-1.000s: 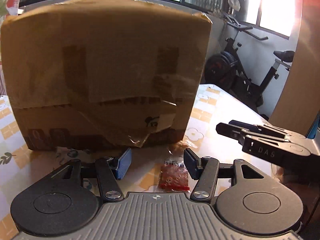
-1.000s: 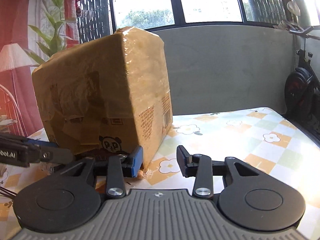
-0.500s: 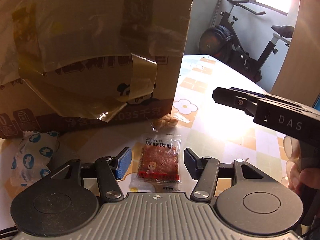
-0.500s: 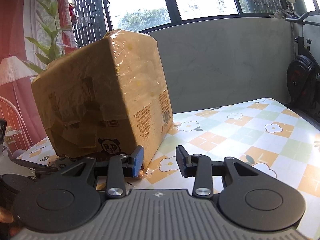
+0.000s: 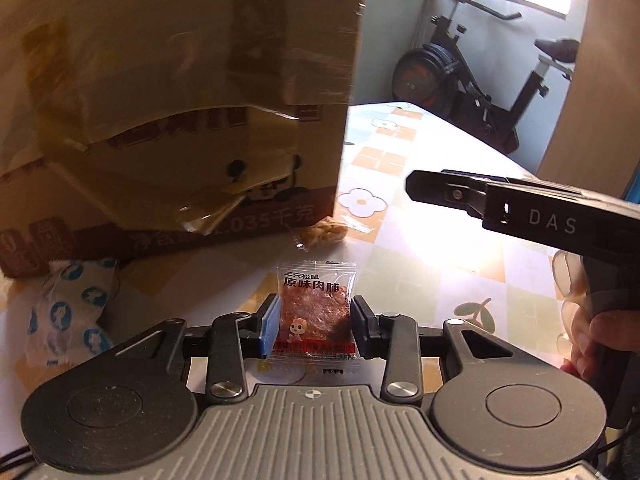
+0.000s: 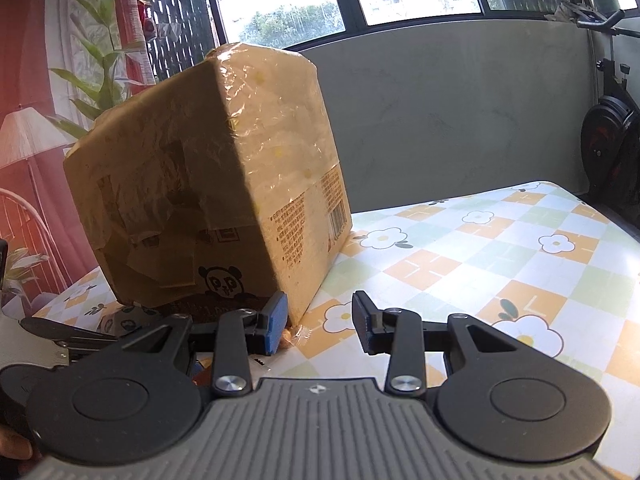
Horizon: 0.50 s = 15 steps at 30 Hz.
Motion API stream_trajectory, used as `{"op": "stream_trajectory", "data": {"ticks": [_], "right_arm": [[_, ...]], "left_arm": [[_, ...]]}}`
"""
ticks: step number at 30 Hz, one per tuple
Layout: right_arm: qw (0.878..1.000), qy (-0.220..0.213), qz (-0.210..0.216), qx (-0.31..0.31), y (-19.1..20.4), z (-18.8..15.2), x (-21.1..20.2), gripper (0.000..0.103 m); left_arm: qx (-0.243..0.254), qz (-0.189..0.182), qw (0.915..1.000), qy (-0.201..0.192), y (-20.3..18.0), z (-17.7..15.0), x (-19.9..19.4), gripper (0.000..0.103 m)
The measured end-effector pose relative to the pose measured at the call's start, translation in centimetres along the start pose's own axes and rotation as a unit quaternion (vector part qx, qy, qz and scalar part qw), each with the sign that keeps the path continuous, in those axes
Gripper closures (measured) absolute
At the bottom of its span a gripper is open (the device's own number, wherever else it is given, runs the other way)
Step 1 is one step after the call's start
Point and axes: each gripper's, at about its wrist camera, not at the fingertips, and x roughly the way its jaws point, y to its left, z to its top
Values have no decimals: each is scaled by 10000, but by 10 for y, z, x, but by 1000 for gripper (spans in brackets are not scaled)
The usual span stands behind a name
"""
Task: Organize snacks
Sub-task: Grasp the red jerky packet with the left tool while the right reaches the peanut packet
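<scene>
A clear packet of red dried meat [image 5: 316,312] lies flat on the table. My left gripper [image 5: 314,324] is low over it, its jaws narrowed to either side of the packet, at its edges. A white packet with blue prints [image 5: 68,316] lies to the left, and a small clear packet of brown snack [image 5: 324,234] lies at the corner of the big taped cardboard box [image 5: 180,100]. My right gripper [image 6: 320,324] is open and empty, held above the table beside the box corner [image 6: 224,208]. It also shows in the left wrist view [image 5: 412,186].
The table has a flowered checked cloth [image 6: 500,256]. An exercise bike [image 5: 480,92] stands beyond the table's far edge. A grey wall [image 6: 460,120] and windows lie behind the box. A plant and a lamp [image 6: 28,136] stand at the left.
My left gripper has moved forward and down onto the red meat packet, and its jaws have narrowed around it. The right gripper has barely moved.
</scene>
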Motion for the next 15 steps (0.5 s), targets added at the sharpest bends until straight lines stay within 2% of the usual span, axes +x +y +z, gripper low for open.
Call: {"op": "stream_trajectory", "data": {"ticks": [7,13,15], "right_arm": [[9997,199,34,-150,4,0,6,62],[9975,551,52,-444,22,7,17,62],[9961,648,68,-598,32,11,24,56]], "left_arm": [[-354,104,9991,-211,23,-4,-24,63],[-673,91,9968,-423,43,-9,-44,63],[-801,58,9955,-502,50,-11,-50,63]]}}
